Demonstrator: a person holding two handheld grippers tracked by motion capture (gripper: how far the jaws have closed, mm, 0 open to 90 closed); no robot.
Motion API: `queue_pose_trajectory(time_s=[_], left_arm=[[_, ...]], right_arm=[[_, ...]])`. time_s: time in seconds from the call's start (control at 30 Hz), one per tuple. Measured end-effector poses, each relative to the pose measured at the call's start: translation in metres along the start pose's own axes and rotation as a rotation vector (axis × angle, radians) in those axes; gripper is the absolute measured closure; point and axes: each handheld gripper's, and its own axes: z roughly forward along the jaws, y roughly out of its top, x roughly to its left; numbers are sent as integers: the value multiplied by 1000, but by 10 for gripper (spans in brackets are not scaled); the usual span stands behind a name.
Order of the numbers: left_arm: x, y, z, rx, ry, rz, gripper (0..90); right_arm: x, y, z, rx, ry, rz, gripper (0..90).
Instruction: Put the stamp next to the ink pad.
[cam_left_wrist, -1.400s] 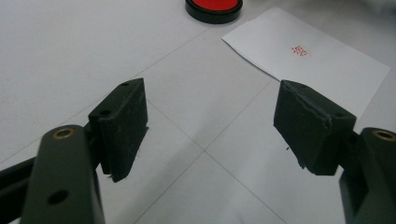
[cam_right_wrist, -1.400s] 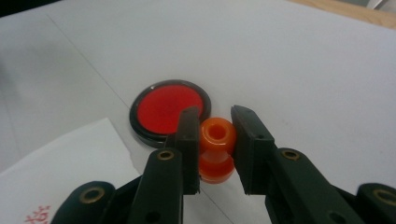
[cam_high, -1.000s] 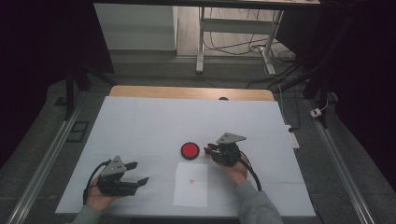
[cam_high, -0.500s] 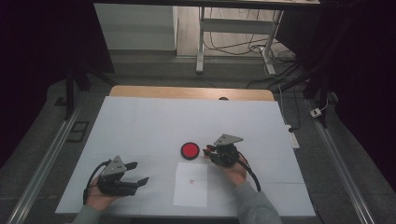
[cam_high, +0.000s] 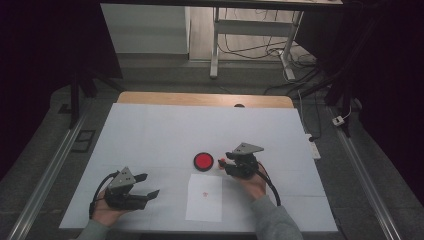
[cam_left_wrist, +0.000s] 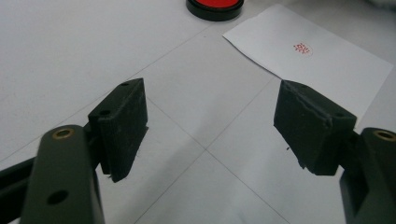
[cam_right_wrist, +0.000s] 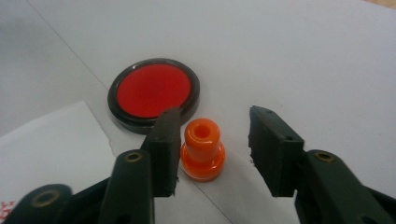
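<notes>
High view: the right tongs (cam_high: 223, 165) sit low on the white desk (cam_high: 150, 130), just beside the round red ink pad (cam_high: 203, 161), with the small orange stamp (cam_high: 220, 164) at their tips. The stamped sheet of paper (cam_high: 204, 197) lies nearer the person; the left tongs (cam_high: 148, 185) rest well apart at the left, parted and empty.

Left gripper view: the jaws stand wide with bare desk between them; the paper's red mark (cam_left_wrist: 302, 48) and the pad's edge lie beyond.

Right gripper view: the jaws have just been opening, and the stamp (cam_right_wrist: 201, 149) stands upright on the desk between them, right beside one jaw but free of the other, unclamped.

The stamp looks light, hard and smooth, so it may tip or slip; I would take it low on the collar, square across
</notes>
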Motion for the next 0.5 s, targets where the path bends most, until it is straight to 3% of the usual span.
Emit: queue_pose_trajectory(time_s=[0.5], left_arm=[[0, 0, 1, 6, 1, -11, 263]], right_arm=[[1, -4, -31, -50, 43, 4, 459]])
